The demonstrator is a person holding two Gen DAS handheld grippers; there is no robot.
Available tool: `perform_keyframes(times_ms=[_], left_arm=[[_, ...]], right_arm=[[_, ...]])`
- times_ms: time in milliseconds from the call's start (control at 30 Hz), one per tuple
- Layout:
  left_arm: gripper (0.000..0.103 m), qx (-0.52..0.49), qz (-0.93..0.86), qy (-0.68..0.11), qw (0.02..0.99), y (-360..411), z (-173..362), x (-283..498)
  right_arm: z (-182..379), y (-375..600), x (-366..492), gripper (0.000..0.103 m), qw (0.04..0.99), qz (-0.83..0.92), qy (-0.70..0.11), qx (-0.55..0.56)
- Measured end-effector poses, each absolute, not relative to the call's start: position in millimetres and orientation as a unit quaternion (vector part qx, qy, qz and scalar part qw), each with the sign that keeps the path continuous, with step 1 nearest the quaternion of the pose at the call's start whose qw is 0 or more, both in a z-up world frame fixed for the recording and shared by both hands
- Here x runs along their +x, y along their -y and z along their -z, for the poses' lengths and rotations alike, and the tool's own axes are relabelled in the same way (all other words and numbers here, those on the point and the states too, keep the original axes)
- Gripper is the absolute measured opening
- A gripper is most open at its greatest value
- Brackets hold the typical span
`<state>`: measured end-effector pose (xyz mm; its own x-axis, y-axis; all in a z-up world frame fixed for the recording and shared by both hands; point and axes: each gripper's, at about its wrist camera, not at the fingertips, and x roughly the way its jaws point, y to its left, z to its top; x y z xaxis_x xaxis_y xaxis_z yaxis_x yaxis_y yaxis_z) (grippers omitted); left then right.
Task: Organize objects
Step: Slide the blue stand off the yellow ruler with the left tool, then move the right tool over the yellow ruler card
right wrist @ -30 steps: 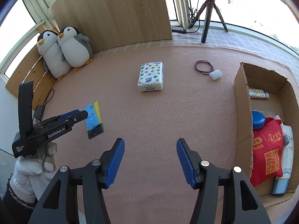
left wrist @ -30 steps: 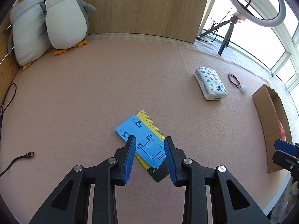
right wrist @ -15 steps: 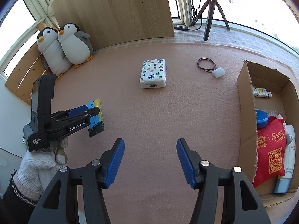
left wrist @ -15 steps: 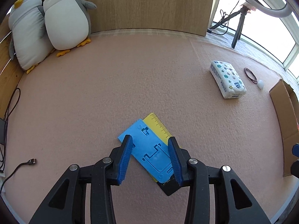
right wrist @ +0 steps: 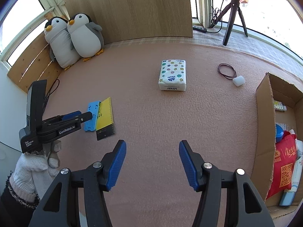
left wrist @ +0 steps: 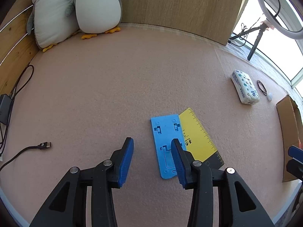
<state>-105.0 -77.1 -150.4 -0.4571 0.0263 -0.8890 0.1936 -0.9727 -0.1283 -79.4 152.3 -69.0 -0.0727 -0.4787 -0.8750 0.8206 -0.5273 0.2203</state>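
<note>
Since the left gripper (left wrist: 151, 159) has its jaws apart and empty beside the blue plastic plate (left wrist: 167, 141) lying flat on the pink tabletop (left wrist: 123, 87) over a yellow ruler (left wrist: 198, 138), shift right, straddle its long edges, then clamp. Right gripper (right wrist: 152, 163) idles, jaws apart and empty.

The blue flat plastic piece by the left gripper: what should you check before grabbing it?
1. Left gripper empty: ok, nothing between its blue pads.
2. Lined up with the blue flat plastic piece: not ok, the piece lies off to the right side of the gap, partly under the right finger.
3. Piece free to lift: cannot tell; it overlaps the yellow ruler with the black end.
4. Right gripper out of the way: ok, open and empty over bare pink mat.
5. Open cardboard box has room: cannot tell, it already holds a red bag.
</note>
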Motion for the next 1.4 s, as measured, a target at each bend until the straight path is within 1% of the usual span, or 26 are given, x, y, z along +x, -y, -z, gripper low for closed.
perform_keyframes(times_ms=[100, 300, 367, 700, 767, 800, 833, 900, 1000, 1400], left_arm=[[0.049, 0.520, 0.848, -0.099, 0.030, 64.1, 146.7, -111.8], [0.049, 0.525, 0.847, -0.066, 0.048, 47.7, 153.5, -124.3], [0.047, 0.530, 0.843, -0.073, 0.053, 53.8, 156.0, -122.9], [0.046, 0.527, 0.841, -0.099, 0.077, 94.3, 158.2, -96.6], [0.052, 0.526, 0.839, -0.116, 0.075, 100.2, 155.7, -86.7], [0.058, 0.524, 0.839, -0.122, 0.076, 102.8, 154.2, -81.6], [0.060, 0.522, 0.840, -0.130, 0.072, 105.2, 152.4, -74.6], [0.060, 0.520, 0.841, -0.136, 0.066, 108.3, 149.9, -63.4], [0.060, 0.520, 0.841, -0.135, 0.061, 109.4, 148.3, -44.8], [0.060, 0.537, 0.830, -0.145, 0.041, 102.5, 156.7, -11.8]], right_arm=[[69.8, -145.6, -76.5, 0.054, 0.462, 0.707, -0.170, 0.507], [70.7, -138.1, -70.6, 0.054, 0.467, 0.703, -0.179, 0.506], [69.5, -137.5, -70.2, 0.054, 0.466, 0.704, -0.181, 0.504], [73.1, -125.8, -69.0, 0.054, 0.469, 0.701, -0.191, 0.503], [76.4, -117.9, -65.3, 0.054, 0.474, 0.696, -0.199, 0.502], [78.6, -113.3, -63.4, 0.054, 0.477, 0.693, -0.204, 0.501], [81.0, -108.1, -61.4, 0.054, 0.480, 0.689, -0.210, 0.500], [86.6, -96.1, -57.8, 0.056, 0.486, 0.680, -0.222, 0.502], [94.9, -77.2, -52.9, 0.062, 0.495, 0.667, -0.236, 0.504], [126.5, -7.3, -35.3, 0.062, 0.521, 0.613, -0.290, 0.519]])
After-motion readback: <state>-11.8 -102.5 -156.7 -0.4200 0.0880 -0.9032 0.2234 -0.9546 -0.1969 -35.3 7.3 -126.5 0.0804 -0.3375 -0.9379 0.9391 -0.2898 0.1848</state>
